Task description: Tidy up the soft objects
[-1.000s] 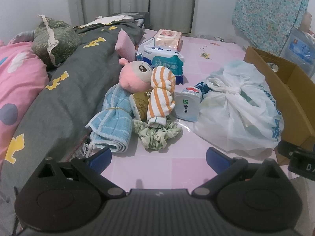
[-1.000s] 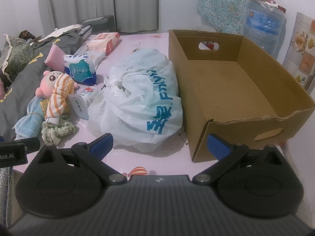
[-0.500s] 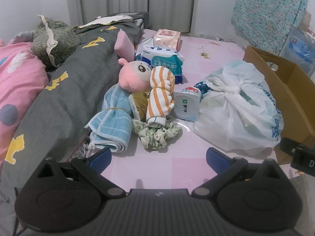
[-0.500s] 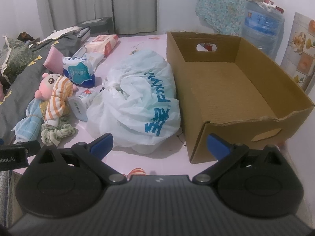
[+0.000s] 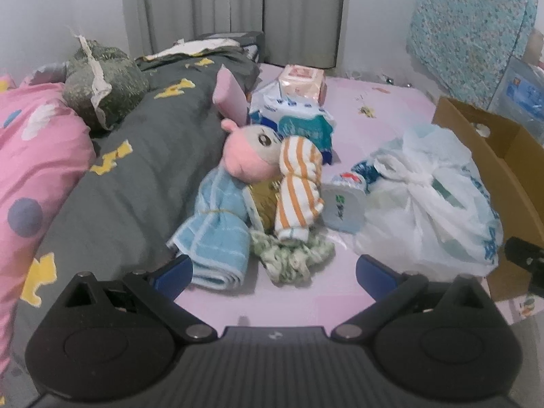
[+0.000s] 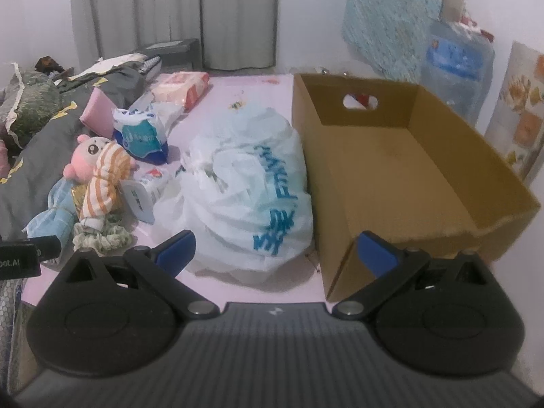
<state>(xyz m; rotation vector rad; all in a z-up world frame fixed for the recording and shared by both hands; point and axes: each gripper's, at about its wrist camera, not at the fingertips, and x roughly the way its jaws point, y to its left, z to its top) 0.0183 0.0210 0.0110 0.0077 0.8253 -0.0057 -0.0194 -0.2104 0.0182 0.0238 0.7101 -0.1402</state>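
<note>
Covering the bed, a pink sheet (image 5: 391,108) meets grey curtains (image 6: 176,17); both claws gape empty.

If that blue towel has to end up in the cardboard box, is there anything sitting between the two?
Yes. The big white plastic bag lies right against the cardboard box on its left side, between it and the blue towel. A small white packet also lies on that line. The box itself looks empty.

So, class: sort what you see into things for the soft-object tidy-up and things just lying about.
For the job: plush doll, striped cloth, blue towel, green scrunchie, cardboard box.

Lying about: plastic bag, wipes packs, water jug.
</note>
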